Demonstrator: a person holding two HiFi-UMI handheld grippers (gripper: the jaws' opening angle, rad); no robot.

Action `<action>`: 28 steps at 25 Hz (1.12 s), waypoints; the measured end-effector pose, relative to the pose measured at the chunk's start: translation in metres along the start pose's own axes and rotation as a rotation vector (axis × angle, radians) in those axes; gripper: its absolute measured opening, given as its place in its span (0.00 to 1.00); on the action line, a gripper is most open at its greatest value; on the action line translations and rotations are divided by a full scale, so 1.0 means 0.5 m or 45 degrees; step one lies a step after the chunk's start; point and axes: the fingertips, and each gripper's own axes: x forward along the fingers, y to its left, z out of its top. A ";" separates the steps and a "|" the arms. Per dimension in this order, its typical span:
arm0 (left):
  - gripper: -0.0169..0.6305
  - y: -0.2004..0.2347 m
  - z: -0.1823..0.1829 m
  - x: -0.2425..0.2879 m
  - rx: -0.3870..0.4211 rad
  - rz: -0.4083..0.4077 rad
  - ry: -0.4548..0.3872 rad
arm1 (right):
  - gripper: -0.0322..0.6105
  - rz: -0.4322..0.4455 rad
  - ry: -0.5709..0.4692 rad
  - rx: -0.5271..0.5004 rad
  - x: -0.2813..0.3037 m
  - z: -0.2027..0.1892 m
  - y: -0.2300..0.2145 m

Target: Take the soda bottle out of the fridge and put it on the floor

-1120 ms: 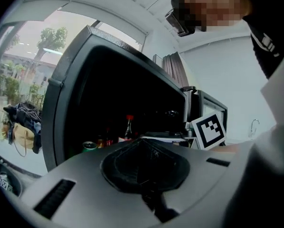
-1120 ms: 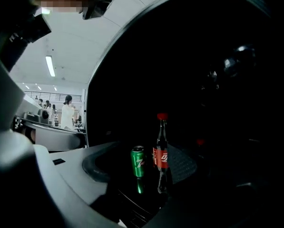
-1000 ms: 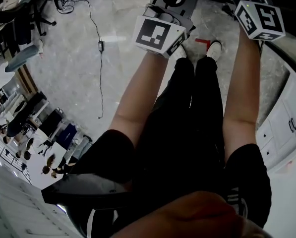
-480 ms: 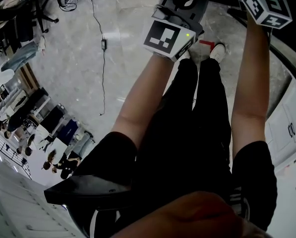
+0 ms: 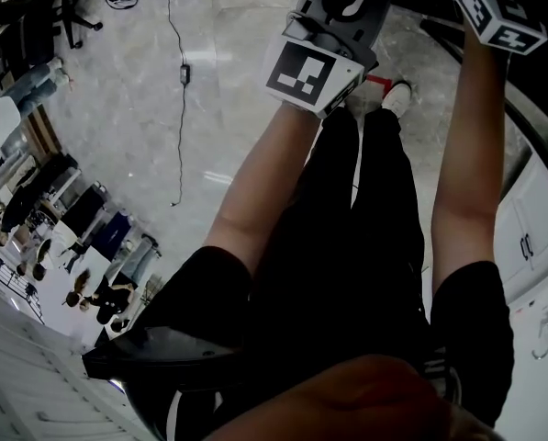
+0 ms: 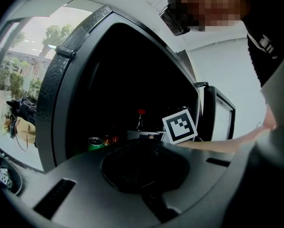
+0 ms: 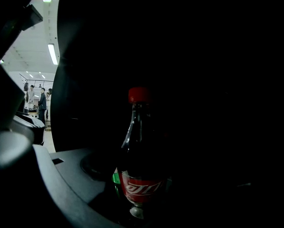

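person, standing: black trousers (image 5: 365, 246), white shoes (image 5: 397, 95), both bare forearms stretched forward.

floor (image 5: 136, 108): pale polished stone, faintly veined. A broad stretch lies open left of the legs, crossed by one thin black cable (image 5: 181, 127).

white cabinet (image 5: 540, 200): flat fronts with loop handles, close on the right side.

left gripper (image 5: 338, 16): grey matt moulded housing with a round dark recess, which fills its own view. No view shows the jaws, so their state cannot be told.

right gripper (image 5: 497, 12): reaches into the fridge opening. Its jaws stand wide and have just been closing slightly, with no pad seen pressing on anything.

fridge (image 6: 51, 103): open towards both grippers, with a dark, pebbled rim rounded at the corner and an unlit interior.

soda bottle (image 7: 141, 151): upright inside the fridge, straight ahead of the right gripper. Dark contents, narrow neck, red cap and red label.

green can (image 6: 95, 143): inside the fridge, left of the soda bottle, near the front edge.
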 end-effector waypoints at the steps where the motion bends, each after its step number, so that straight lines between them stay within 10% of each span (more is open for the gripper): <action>1: 0.03 -0.002 0.002 -0.004 0.001 0.003 -0.012 | 0.54 0.004 -0.003 -0.010 -0.006 -0.001 0.004; 18: 0.03 0.007 -0.055 -0.185 -0.058 0.253 -0.004 | 0.54 0.373 -0.100 0.002 -0.164 0.046 0.261; 28: 0.03 0.057 -0.161 -0.296 -0.088 0.412 0.007 | 0.54 0.616 0.015 -0.010 -0.197 -0.096 0.436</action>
